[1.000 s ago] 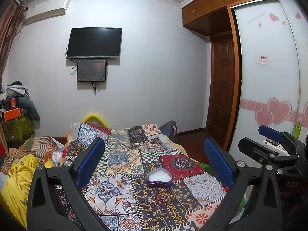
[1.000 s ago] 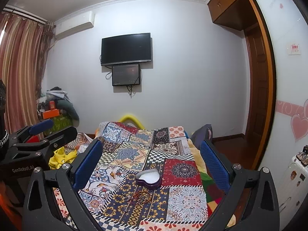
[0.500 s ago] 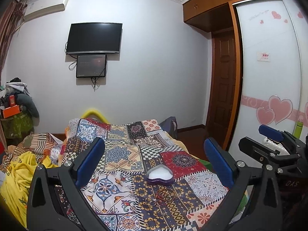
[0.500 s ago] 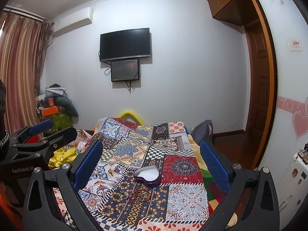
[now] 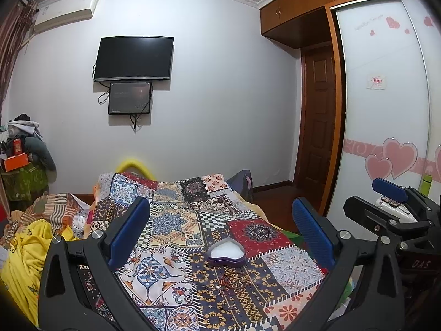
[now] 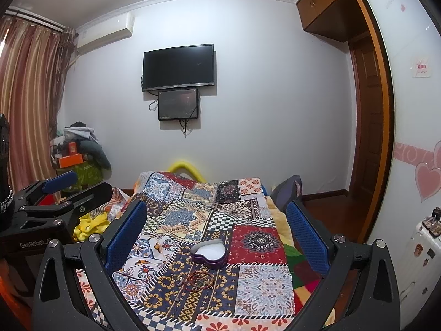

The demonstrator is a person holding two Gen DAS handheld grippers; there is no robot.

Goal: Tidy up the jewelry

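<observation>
A purple heart-shaped box (image 5: 226, 254) with a white lining lies open on the patchwork bedspread (image 5: 171, 220); it also shows in the right wrist view (image 6: 210, 253). Just in front of it lie red string bracelets (image 5: 234, 277) and small rings (image 5: 216, 289), seen again in the right wrist view as bracelets (image 6: 199, 278) and rings (image 6: 177, 280). My left gripper (image 5: 220, 234) is open and empty, held above the near end of the bed. My right gripper (image 6: 216, 234) is open and empty beside it, to the right.
A yellow cloth (image 5: 22, 253) and striped bedding lie on the bed's left side. A wardrobe with heart decals (image 5: 386, 138) stands at the right. A TV (image 5: 135, 58) hangs on the far wall. A cluttered pile (image 6: 77, 151) stands by the curtain.
Both cameras have tilted down slightly, so the bed and the box sit a little higher and nearer in view. Both grippers stay open. Nothing on the bed has moved.
</observation>
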